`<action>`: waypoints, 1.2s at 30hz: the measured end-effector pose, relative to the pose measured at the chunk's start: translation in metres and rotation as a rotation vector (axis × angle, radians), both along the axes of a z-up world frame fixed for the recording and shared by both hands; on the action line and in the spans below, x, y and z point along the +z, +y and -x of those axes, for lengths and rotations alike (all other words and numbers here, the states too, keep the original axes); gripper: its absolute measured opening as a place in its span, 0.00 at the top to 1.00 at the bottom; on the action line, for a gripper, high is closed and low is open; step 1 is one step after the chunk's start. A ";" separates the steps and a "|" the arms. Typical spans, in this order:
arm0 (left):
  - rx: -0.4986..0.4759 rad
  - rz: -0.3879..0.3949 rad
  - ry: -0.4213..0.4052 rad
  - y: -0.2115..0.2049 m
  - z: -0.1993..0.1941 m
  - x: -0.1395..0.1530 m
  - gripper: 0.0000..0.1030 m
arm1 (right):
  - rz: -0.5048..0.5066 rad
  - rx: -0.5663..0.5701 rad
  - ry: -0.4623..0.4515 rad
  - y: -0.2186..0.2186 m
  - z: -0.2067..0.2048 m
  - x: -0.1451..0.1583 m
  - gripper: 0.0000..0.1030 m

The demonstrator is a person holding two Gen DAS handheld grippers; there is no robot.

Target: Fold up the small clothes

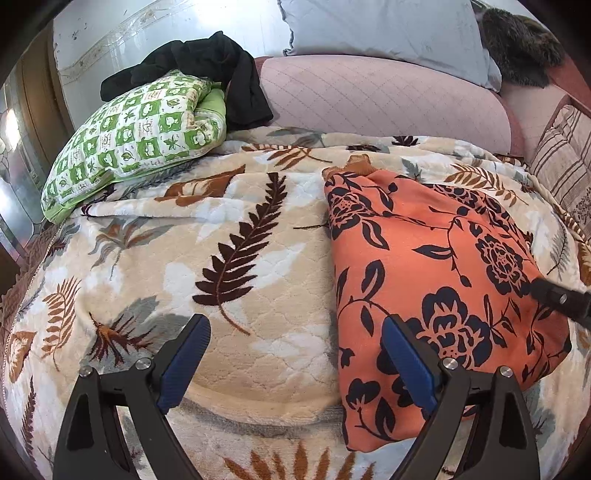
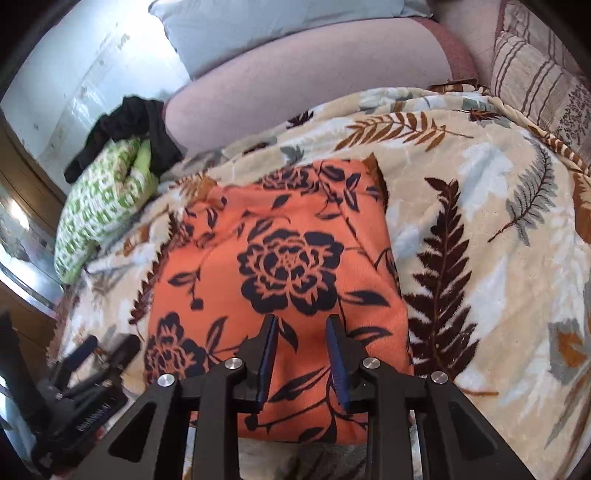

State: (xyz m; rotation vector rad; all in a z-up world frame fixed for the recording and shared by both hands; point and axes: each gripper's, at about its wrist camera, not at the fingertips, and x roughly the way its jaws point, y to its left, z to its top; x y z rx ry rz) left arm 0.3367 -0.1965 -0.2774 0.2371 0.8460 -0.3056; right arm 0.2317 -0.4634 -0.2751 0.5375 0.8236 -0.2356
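An orange garment with a dark floral print (image 1: 436, 280) lies folded into a compact block on the leaf-patterned blanket (image 1: 236, 266). My left gripper (image 1: 295, 328) is open and empty just left of the garment, its right finger over the garment's near left edge. In the right wrist view the garment (image 2: 280, 258) fills the middle. My right gripper (image 2: 301, 325) hovers over its near edge, jaws partly open, holding nothing. The right gripper's tip shows in the left wrist view (image 1: 554, 295) at the garment's right side. The left gripper shows at lower left in the right wrist view (image 2: 99, 354).
A green-and-white patterned folded cloth (image 1: 136, 140) with a black garment (image 1: 207, 70) on top sits at the back left. A pink quilted cushion (image 1: 376, 96), a pale blue pillow (image 1: 388, 29) and a striped pillow (image 1: 565, 162) line the back and right.
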 end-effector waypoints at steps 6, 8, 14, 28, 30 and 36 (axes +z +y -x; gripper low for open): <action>-0.008 0.001 -0.010 -0.005 0.003 0.001 0.09 | 0.006 -0.048 -0.106 -0.012 0.009 0.015 0.71; -0.012 0.003 -0.013 -0.006 0.004 0.001 0.09 | 0.023 -0.053 -0.108 -0.013 0.008 0.015 0.66; -0.019 0.013 -0.016 -0.010 0.005 0.003 0.09 | 0.030 -0.054 -0.140 -0.012 0.008 0.017 0.30; -0.025 0.019 -0.016 -0.012 0.006 0.003 0.09 | 0.020 -0.035 -0.107 -0.008 0.003 0.009 0.30; -0.026 0.018 -0.017 -0.013 0.006 0.003 0.09 | 0.019 -0.038 -0.102 -0.008 0.002 0.008 0.30; -0.024 0.022 -0.015 -0.013 0.006 0.003 0.09 | 0.011 -0.046 -0.099 -0.010 0.002 0.006 0.30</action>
